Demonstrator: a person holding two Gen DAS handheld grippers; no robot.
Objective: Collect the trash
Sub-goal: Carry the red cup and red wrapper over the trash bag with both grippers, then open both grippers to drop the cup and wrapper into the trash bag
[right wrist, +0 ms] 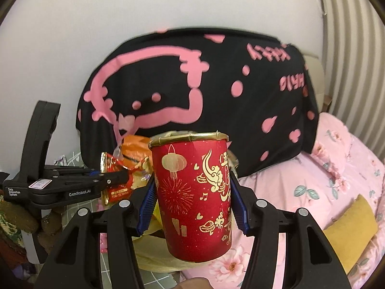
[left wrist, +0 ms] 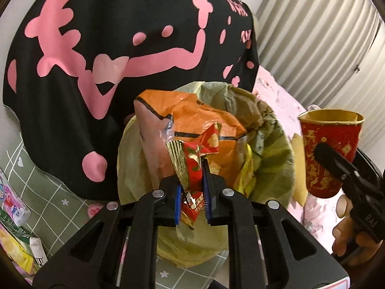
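Two close, downward-angled wrist views sharing the black-and-pink cloth point(left wrist: 101, 55).

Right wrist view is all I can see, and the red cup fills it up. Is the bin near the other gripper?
Observer: Yes. The left gripper, pinching a wrapper, hangs right over the bin, which is lined with a yellowish bag.
Operator: Is the bin empty?
Observer: No, an orange bag sticks up out of it.
Operator: Is my cup over it too?
Observer: Not yet. In the left wrist view the cup is off past the bin's right rim.
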